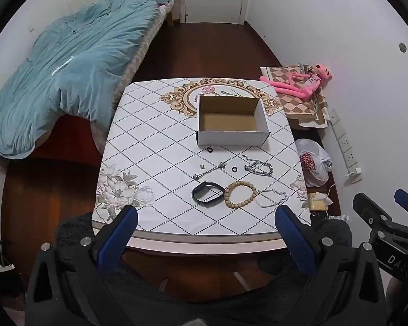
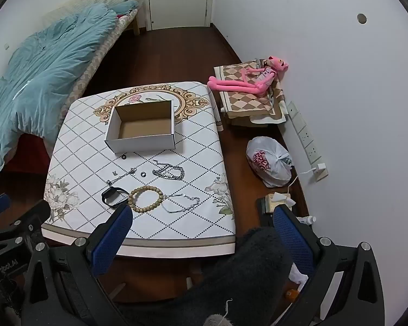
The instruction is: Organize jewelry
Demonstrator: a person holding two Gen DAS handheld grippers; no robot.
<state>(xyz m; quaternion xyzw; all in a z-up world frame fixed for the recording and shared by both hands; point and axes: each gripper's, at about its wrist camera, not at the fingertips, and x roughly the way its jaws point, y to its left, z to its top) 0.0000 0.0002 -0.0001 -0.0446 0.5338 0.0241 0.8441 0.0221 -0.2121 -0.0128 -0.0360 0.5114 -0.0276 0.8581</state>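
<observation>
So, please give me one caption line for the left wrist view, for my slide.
Open left gripper above table: empty cardboard box, bead bracelet and black band waiting.

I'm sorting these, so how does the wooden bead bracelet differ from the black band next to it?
The bead bracelet is tan, made of round beads; the black band is one smooth dark strap. The bracelet lies as a rounder loop, the band flatter and longer. Both lie on the table, outside the box.

Bare table (image 1: 155, 163) along left edge and near edge, open box (image 1: 232, 121) blocking far middle, jewelry (image 1: 240, 194) strewn between box and near edge
</observation>
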